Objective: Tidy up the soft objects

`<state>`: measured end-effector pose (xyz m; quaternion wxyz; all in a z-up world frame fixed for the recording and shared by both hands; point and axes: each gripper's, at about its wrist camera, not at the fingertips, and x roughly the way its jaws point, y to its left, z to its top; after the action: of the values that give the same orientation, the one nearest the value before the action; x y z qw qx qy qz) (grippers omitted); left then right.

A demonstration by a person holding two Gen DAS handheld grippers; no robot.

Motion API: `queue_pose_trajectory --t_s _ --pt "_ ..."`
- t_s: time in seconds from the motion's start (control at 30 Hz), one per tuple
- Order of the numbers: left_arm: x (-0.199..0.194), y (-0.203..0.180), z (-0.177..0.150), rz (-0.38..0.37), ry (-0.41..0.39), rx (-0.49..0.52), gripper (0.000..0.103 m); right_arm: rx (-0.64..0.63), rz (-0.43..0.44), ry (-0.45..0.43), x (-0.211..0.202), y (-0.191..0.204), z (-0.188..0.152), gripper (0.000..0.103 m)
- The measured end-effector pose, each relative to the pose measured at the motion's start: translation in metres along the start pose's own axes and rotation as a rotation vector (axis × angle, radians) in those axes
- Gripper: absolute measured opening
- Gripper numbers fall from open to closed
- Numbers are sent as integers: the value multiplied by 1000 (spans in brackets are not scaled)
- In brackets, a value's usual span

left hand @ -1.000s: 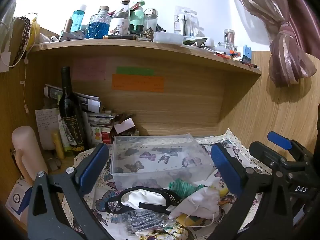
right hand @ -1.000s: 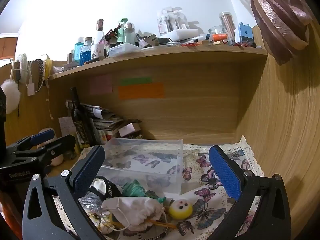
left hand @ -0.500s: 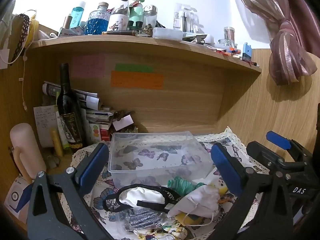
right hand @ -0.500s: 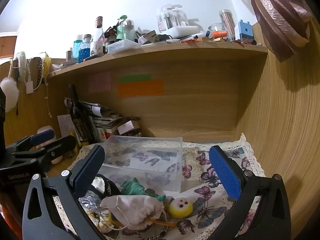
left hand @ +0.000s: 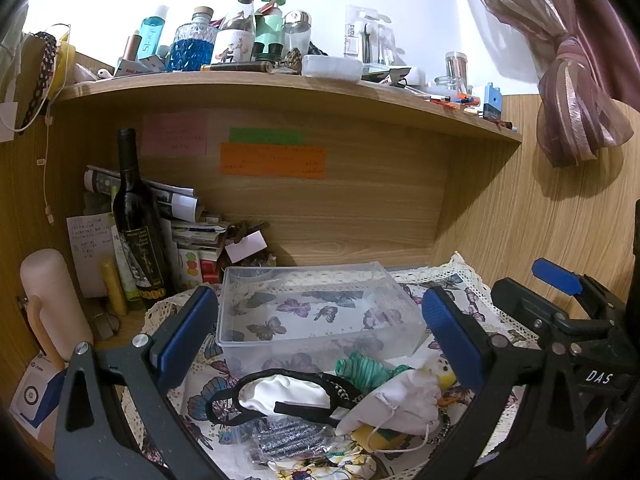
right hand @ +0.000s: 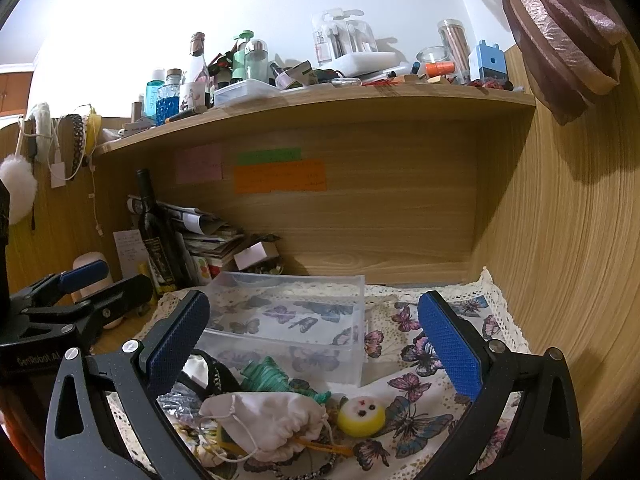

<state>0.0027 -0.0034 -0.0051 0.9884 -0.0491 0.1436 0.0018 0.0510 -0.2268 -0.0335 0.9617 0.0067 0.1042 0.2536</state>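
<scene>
A clear plastic bin (left hand: 316, 312) stood on the butterfly cloth (right hand: 424, 420) under the wooden shelf (left hand: 280, 92). Nothing lay in it; only the cloth's pattern showed through its floor and walls.

Behind the bin to the left, a dark wine bottle (left hand: 136, 216) stood upright against stacked papers (left hand: 176, 204), with a pale pink flask (left hand: 50, 304) further left. Bottles (left hand: 224, 36) and small clutter crowded the shelf top. Three sticky notes (left hand: 272, 160) were fixed to the back panel. A tied curtain (left hand: 576, 120) hung at the right.

The soft items lay in a heap on the cloth, just in front of the bin's near wall. A white drawstring pouch (right hand: 272, 420) sat nearest, gathered and creased, its cord loose. A green knitted piece (right hand: 268, 376) lay behind it, touching the bin. A white eye mask (left hand: 280, 392) with black trim and strap lay to the left, and a round yellow toy (right hand: 362, 416) with a dotted face to the right.

The left gripper (left hand: 320, 332) stood wide, holding nothing, with the heap and bin between its fingers. The right gripper (right hand: 312, 336) was likewise wide and unloaded.
</scene>
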Motion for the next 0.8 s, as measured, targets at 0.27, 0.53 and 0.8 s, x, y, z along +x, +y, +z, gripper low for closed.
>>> queue_pose_trajectory --t_s 0.27,0.53,0.8 --pt "-1 1 1 2 -2 -1 103 -2 -1 -2 -1 2 1 103" --pt "-3 2 2 3 -9 6 103 -1 0 -4 -1 1 2 103" --pt "-6 2 2 7 -12 4 103 -3 -1 -6 -1 2 1 103"
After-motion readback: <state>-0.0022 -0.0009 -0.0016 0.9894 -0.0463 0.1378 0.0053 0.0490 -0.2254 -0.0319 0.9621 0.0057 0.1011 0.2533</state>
